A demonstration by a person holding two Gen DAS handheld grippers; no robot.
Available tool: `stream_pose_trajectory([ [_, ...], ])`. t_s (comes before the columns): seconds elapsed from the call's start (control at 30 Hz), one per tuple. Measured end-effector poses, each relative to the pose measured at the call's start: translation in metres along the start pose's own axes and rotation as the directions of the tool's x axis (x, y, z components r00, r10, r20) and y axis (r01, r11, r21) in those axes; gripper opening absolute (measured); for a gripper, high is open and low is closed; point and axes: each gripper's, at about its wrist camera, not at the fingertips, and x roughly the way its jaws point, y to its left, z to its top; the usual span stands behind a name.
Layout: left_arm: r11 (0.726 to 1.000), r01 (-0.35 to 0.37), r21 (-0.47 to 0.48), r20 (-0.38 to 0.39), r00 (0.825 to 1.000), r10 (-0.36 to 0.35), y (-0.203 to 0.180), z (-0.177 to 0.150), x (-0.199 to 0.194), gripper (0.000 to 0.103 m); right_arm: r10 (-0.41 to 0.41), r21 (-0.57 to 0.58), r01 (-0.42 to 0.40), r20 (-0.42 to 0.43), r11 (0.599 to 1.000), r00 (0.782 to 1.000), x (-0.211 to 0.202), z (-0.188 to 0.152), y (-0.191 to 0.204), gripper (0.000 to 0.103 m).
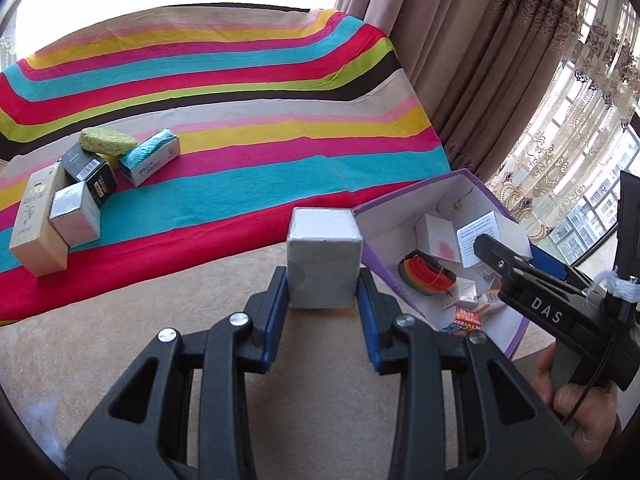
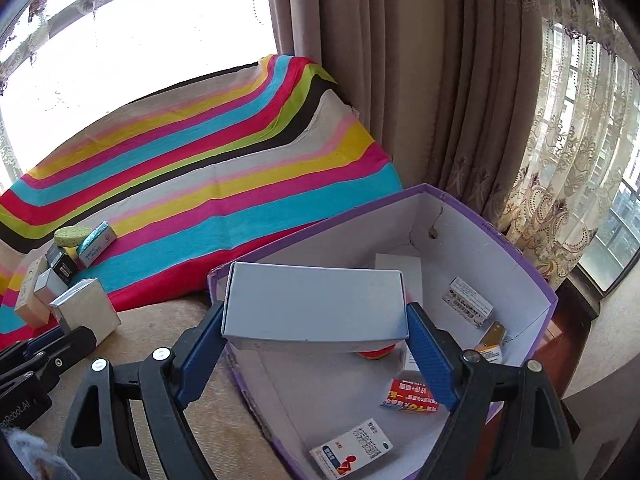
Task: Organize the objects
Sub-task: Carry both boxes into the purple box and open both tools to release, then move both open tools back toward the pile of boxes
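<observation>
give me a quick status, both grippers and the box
Left gripper shut on small silver box, short of purple bin. Right gripper shut on long grey box, over bin. Nothing in the way.

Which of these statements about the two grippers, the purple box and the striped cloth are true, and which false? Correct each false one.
1. The left gripper grips a small white box. True.
2. The right gripper is empty. False: it grips a flat grey box.
3. The purple box already holds several small packages. True.
4. The green sponge lies inside the purple box. False: it lies among boxes on the striped cloth.
</observation>
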Motion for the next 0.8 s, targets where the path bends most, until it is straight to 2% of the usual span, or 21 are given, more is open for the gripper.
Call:
stream_pose_trajectory([
  [0.23, 0.993, 0.112, 0.048, -0.041, 0.993, -0.110, -0.041, 0.008, 0.022, 0.038, -0.062, 0.080, 0.064, -0.026, 0.995, 0.998, 0.009, 0.001, -0.050, 0.088],
  [0.4, 0.981, 0.184, 0.058, -0.095, 0.979, -0.178, -0.060, 0.011, 0.038, 0.038, -0.081, 0.111, 0.085, -0.037, 0.990, 0.996, 0.014, -0.001, -0.063, 0.089],
  [0.53, 0.984, 0.175, 0.032, -0.096, 0.981, -0.171, -0.056, 0.009, 0.038, 0.056, -0.077, 0.108, 0.083, -0.054, 0.991, 0.996, 0.017, -0.003, -0.063, 0.090],
  [0.8, 0.985, 0.171, 0.014, -0.075, 0.983, -0.169, -0.050, 0.007, 0.030, 0.056, -0.065, 0.082, 0.069, -0.053, 0.994, 0.997, 0.014, -0.002, -0.052, 0.091],
])
